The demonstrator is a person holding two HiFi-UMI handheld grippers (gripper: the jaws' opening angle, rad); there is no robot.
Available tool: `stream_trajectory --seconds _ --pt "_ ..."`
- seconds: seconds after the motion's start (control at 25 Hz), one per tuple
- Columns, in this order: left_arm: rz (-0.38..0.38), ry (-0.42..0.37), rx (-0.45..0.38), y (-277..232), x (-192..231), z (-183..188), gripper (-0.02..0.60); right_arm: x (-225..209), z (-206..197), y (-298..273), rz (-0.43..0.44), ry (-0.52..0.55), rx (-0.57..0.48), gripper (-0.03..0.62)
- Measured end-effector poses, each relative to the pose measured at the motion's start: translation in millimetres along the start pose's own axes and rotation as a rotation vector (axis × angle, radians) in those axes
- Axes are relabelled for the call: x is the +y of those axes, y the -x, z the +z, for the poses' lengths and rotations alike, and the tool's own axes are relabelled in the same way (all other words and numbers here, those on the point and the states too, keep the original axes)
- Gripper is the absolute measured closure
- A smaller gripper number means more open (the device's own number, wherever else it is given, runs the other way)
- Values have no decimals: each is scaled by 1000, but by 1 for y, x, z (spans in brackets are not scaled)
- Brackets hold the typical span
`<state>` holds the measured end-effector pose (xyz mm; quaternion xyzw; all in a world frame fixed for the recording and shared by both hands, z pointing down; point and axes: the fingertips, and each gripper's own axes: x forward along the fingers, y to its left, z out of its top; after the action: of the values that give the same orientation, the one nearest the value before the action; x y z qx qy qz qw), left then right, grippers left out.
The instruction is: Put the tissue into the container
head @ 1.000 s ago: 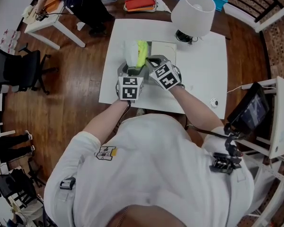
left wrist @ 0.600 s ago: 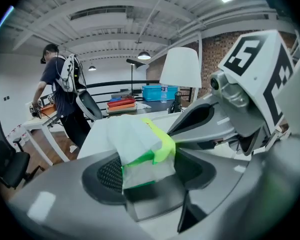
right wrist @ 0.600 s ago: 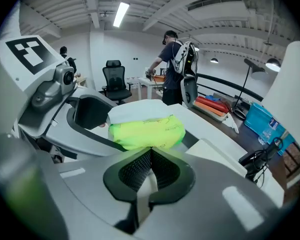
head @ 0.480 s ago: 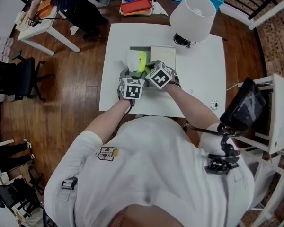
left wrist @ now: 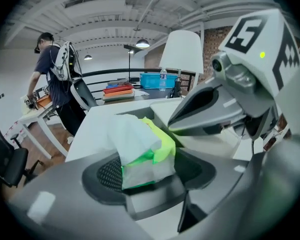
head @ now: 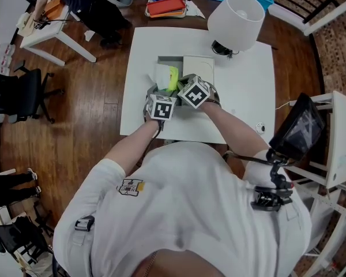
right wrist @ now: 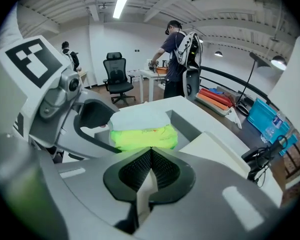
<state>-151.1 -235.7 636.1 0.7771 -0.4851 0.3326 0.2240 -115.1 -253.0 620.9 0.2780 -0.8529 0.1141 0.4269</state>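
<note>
Tissue pack (left wrist: pixel 140 149), green-wrapped, print illegible, in grip of left tool (left wrist: pixel 149 173).

1. Tissue pack (left wrist: pixel 147 151): glossy neon-green plastic film, creased. Soft matt white paper tissue bulges from its top.
2. Container (head: pixel 197 63), at the tabletop's far edge: smooth matt white, plastic-looking, with grey inner walls.
3. Tabletop (head: pixel 245 97): smooth, white, matt.
4. Left gripper (left wrist: pixel 155 166) and right gripper (right wrist: pixel 150 156): grey moulded plastic shells, smooth, slight sheen. Pads (left wrist: pixel 107 174): black, finely dimpled, rubbery look.
5. Marker cubes (head: pixel 161 107): matt white faces, black print.
6. Lampshade (head: pixel 233 13), near the far right corner: matt white; cloth or plastic, cannot tell.
7. Floor (head: pixel 86 131): brown wood planks, semi-gloss.
</note>
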Motion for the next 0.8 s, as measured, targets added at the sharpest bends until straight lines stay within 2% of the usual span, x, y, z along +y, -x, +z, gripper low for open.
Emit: stream_trajectory --seconds 0.12,0.24,0.4,0.52,0.8 --pt "2 13 38 -5 -1 -8 284 -1 11 2 1 14 -39 594" --pt "-4 12 96 -10 -2 -21 281 3 13 -6 25 51 -22 594" --pt "-18 -72 155 -15 -7 -29 265 13 4 -22 67 72 45 594" --pt "-65 -117 185 -16 -15 -34 253 16 -3 -29 69 96 92 594" --pt "-146 -117 92 -2 -21 -25 153 17 -8 -35 45 156 152 594"
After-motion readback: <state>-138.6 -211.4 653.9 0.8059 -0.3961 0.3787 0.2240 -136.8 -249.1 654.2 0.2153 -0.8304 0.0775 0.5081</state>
